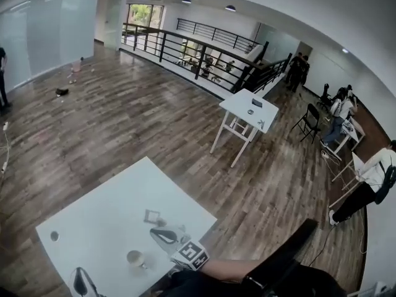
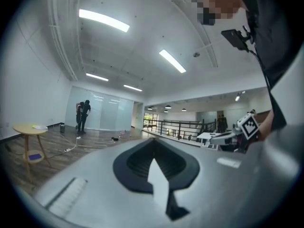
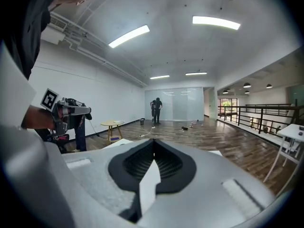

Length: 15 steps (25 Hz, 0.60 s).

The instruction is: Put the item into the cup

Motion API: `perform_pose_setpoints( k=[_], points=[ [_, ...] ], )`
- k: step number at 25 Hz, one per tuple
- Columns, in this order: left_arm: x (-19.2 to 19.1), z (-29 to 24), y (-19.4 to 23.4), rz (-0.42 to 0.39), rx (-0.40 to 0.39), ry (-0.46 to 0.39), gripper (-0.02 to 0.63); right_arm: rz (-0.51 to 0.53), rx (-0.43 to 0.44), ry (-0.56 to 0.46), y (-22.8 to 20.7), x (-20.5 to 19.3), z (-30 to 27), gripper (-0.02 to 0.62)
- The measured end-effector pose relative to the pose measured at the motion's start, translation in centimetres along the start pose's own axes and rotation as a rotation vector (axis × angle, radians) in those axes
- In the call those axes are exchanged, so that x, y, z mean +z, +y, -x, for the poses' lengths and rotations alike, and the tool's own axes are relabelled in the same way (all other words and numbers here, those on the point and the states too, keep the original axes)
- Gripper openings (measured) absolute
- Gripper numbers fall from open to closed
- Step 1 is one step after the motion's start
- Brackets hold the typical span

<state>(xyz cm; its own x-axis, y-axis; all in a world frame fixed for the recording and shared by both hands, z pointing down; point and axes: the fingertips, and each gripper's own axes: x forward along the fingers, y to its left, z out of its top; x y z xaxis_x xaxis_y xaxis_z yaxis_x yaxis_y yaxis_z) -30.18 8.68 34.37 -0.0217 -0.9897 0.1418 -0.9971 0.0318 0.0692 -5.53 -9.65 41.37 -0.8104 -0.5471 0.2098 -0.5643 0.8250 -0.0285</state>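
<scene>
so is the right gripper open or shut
Shut: the right gripper shows its jaws pressed together in its own view, nothing between them.

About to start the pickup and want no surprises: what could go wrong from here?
1. The right gripper is shut and empty near the small item; advancing without opening would likely shove it across the table.
2. The cup stands close to that gripper, so a sideways swing might tip it.
3. Both gripper views look across the room, not at the table, so only the head view can guide aiming.
</scene>
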Motion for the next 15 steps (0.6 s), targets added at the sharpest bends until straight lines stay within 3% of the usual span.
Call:
perform_pose_setpoints(
  k=[6, 11, 15],
  points=[
    [-1.8, -3.4, -1.9, -0.005, -0.042, -0.035, -0.002, 0.016, -0.068, -0.021, -4.2, -1.8, 0.9, 0.002],
    [-3.1, -5.8, -3.5, -0.008, -0.074, -0.05, -0.002, 0.009, -0.108, 0.0, -5.0, -5.2, 2.1, 0.002],
    [-1.5, -7.6, -4.9, -0.029, -0.086, -0.069, -0.002, 0.014, -0.158, 0.003, -7.5, -5.4, 4.0, 0.002]
  ],
)
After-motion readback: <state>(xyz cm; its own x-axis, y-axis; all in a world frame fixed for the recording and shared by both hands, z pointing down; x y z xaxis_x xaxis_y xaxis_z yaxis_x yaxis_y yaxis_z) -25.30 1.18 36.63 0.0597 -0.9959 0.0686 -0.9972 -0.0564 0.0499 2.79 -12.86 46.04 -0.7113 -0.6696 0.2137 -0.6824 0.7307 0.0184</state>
